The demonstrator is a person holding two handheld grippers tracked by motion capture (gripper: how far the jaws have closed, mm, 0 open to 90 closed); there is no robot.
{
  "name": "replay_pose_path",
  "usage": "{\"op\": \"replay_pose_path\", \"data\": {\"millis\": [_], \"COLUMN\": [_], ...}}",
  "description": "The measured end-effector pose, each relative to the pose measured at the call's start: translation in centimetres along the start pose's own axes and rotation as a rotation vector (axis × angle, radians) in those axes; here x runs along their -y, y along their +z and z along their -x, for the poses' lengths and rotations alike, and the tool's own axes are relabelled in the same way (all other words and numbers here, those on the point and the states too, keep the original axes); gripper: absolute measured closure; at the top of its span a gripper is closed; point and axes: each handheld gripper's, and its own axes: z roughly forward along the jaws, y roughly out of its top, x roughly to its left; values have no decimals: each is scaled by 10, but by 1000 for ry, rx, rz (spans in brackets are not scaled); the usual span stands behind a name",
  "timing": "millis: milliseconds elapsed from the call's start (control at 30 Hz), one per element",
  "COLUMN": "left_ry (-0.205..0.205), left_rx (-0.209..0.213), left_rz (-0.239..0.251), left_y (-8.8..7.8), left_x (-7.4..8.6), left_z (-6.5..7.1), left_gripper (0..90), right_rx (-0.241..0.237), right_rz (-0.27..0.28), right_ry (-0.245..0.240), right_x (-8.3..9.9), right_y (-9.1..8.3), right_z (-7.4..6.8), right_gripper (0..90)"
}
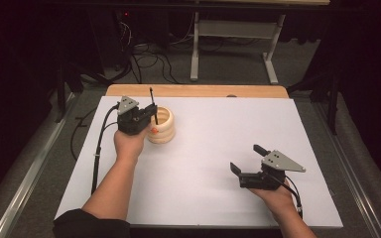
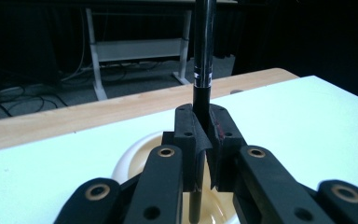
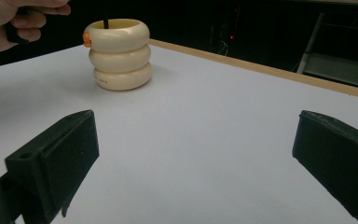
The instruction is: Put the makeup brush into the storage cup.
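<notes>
While the black pen (image 2: 203, 51) is clamped upright between the closed jaws of the left gripper (image 1: 151, 117), its lower end already hangs inside the mouth of the cream holder (image 1: 161, 126), so I'd judge the job most of the way through: the pen is over and partly in the pot, and what is left is to let it go and draw the hand back. In the left gripper view the pads pinch the barrel just below a thin pale band, with the rest of the shaft rising out of the top of the picture and a short stretch showing below the jaws against the holder's glossy inside.

The pen is slim, straight, plain black. The holder looks like three fat rings stacked, smooth and ivory, with a small orange thing (image 3: 87, 39) at its upper rim on the side towards the hand; what that is I cannot tell. It stands at the far left of the white table (image 1: 218, 148), near the wooden edge (image 1: 198, 91).

Well apart, at the near right, the right gripper (image 1: 248, 161) lies low over the table with its jaws spread wide and nothing between them.
</notes>
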Motion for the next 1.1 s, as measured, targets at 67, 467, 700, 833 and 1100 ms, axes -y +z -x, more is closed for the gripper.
{"op": "replay_pose_path", "data": {"millis": [67,467,700,833,1100], "left_ry": [-4,-13,7,14,16], "left_rx": [-2,-2,-3,-4,-2], "left_rz": [-5,-36,-64,-74,-85], "left_y": [1,3,4,5,5], "left_x": [2,14,19,20,20], "left_z": [-1,-2,0,1,0], "left_gripper": [835,835,834,833,832], "right_rx": [-1,-3,-10,-9,-9], "right_rz": [1,-1,-5,-5,-7], "right_ry": [1,-4,-7,-6,-7], "right_x": [0,0,1,1,2], "right_y": [0,1,2,2,2], "right_z": [0,-1,-2,-2,-2], "right_gripper": [16,16,16,17,17]}}
